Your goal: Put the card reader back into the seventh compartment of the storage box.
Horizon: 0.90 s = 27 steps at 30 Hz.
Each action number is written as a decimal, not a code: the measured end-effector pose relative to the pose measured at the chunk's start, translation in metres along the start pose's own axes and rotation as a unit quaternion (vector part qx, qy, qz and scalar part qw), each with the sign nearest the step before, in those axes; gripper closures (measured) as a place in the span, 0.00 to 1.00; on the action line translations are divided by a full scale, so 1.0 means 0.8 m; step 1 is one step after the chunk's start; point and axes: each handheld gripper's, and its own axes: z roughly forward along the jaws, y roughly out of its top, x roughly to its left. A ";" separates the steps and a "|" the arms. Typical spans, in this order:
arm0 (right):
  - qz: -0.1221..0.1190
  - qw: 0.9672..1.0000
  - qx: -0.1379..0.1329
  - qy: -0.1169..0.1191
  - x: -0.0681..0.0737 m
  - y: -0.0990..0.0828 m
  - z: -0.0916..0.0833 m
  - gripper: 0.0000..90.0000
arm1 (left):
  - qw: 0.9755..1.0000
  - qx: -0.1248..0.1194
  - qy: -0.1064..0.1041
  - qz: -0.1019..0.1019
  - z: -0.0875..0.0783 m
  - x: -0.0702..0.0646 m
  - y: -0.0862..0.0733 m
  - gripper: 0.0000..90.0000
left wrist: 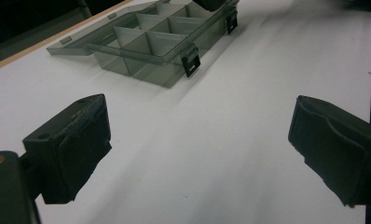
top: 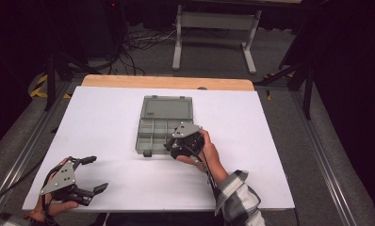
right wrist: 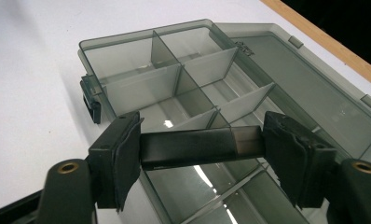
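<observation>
- Holding a dark divider (right wrist: 200,147) clamped in my right jaws above the box (right wrist: 127,70); tilted, it could jam.
- Left jaws apart, idle on the near-left desk (top: 251,141).

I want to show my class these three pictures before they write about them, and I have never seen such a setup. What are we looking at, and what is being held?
A person at a white table holds a hand tool with two black jaws in each hand. One picture looks down from above; the other two come from cameras riding on each tool. On the table lies a clear grey box with compartments, lid open. The right gripper is shut on a small dark divider over the box. The left gripper rests open near the table's front corner, holding nothing.
</observation>
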 end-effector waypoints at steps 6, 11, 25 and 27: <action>0.000 1.000 0.003 -0.001 0.001 0.000 0.002 0.34 | 1.000 0.003 0.000 -0.001 0.001 0.000 0.000 0.07; 0.007 1.000 0.001 0.001 0.000 -0.001 0.001 0.34 | 1.000 0.001 0.001 -0.002 0.001 0.000 0.000 0.07; 0.006 1.000 -0.007 0.003 0.002 0.000 -0.002 0.36 | 1.000 0.005 0.005 -0.003 0.001 0.001 0.000 0.07; 0.005 1.000 -0.008 0.004 0.002 0.000 -0.002 0.36 | 1.000 0.006 0.007 -0.002 0.001 0.001 0.000 0.07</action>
